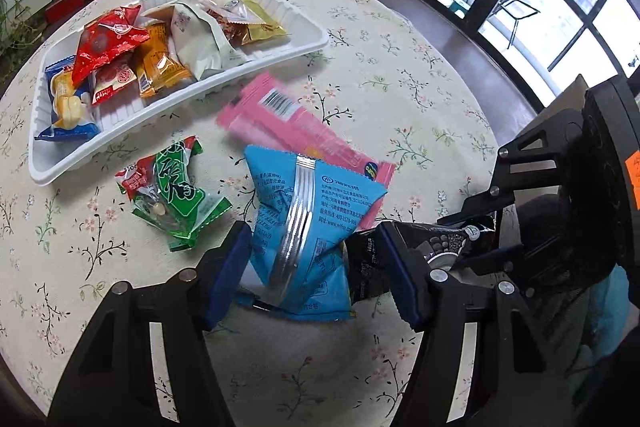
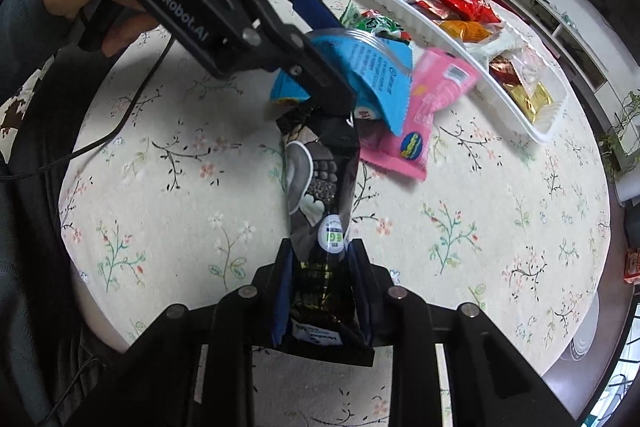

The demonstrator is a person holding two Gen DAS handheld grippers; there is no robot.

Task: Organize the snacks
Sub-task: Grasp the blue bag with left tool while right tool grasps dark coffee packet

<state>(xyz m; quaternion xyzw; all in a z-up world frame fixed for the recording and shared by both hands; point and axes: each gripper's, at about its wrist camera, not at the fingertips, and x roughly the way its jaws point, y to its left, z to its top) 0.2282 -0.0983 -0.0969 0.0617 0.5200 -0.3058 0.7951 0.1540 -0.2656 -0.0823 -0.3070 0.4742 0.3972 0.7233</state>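
Blue-padded fingers (image 1: pixel 230 267) of the left gripper (image 1: pixel 316 273) are clamped on the blue snack packet (image 1: pixel 304 227), which is pinched at its lower half between them and stands up above the floral tablecloth (image 1: pixel 400 107). The black snack bag (image 2: pixel 320 187) is gripped at its base by the right gripper (image 2: pixel 322 291) and reaches forward beyond its fingers. A pink packet (image 1: pixel 288 123) and a green packet (image 1: pixel 176 195) are seen lying near the white tray (image 1: pixel 280 55).
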